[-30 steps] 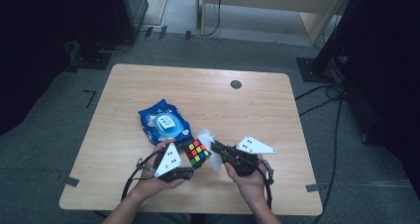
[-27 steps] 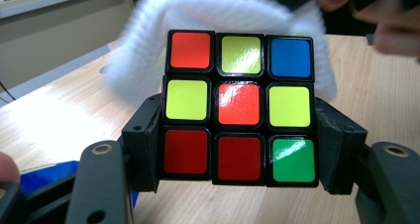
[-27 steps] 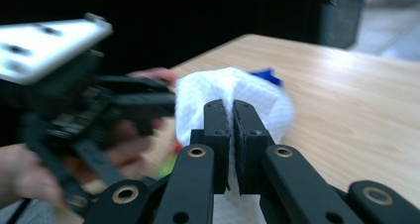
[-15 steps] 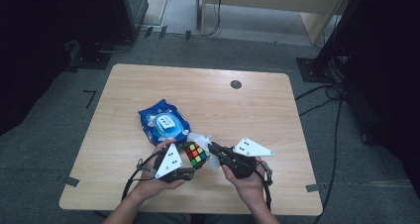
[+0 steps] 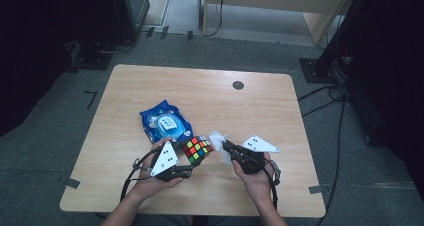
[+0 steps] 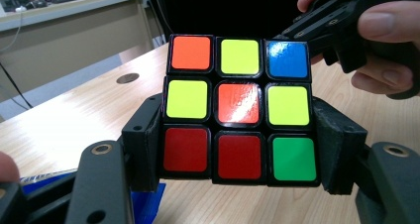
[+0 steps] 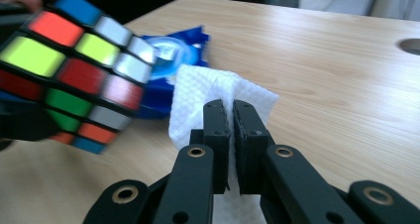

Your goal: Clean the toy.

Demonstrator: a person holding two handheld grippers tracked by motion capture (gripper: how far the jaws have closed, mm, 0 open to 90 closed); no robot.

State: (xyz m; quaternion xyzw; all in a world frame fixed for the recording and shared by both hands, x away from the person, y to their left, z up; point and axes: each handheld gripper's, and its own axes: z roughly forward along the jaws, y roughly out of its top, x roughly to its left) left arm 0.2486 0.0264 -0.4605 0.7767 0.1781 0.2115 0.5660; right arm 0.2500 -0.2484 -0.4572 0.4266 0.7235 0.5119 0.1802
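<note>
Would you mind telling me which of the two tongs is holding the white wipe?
The right tongs: they are pinched shut on the white wipe, whereas the left tongs clamp the coloured puzzle cube between their pads.

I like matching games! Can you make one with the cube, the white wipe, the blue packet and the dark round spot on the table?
Things:
1. puzzle cube
2. white wipe
3. blue wipes packet
4. dark round spot

States:
A. lies flat on the table beside the cube
B. pinched in the right gripper
C. far side of the tabletop, by itself
D. clamped between the left gripper jaws

Pairs: 1-D, 2-B, 3-A, 4-C
</note>
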